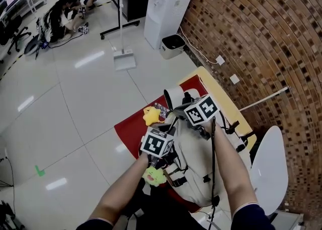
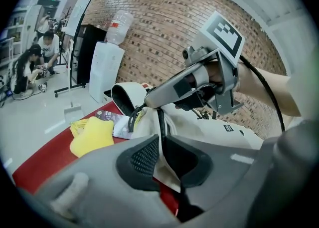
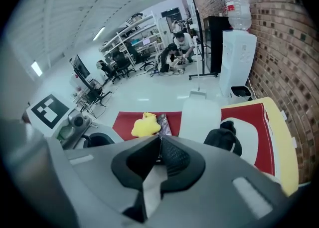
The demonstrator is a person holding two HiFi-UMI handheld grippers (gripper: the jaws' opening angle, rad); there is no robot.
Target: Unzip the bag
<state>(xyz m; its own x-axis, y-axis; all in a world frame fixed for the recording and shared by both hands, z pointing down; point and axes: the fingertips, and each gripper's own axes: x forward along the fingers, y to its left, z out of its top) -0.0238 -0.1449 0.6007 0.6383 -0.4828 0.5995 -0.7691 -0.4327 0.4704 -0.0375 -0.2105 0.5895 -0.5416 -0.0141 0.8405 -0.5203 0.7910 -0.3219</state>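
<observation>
A cream backpack (image 1: 201,166) lies on a red-covered table (image 1: 130,129). My left gripper (image 1: 168,148) is at the bag's near left side. In the left gripper view it (image 2: 162,147) is shut on a fold of the bag's cream fabric (image 2: 214,132), with a black strip running between the pads. My right gripper (image 1: 177,119) reaches to the bag's top end. In the left gripper view its tip (image 2: 145,103) pinches a black zipper pull cord (image 2: 132,118). In the right gripper view the jaws (image 3: 159,154) are shut on that thin dark pull, with cream fabric under them.
A yellow star plush (image 1: 151,115) and a booklet (image 2: 115,122) lie on the red cover beside the bag's top. A second yellow-green plush (image 1: 155,176) sits by my left forearm. A white chair (image 1: 271,168) and brick wall (image 1: 261,32) stand right. People (image 1: 70,2) sit on the floor far off.
</observation>
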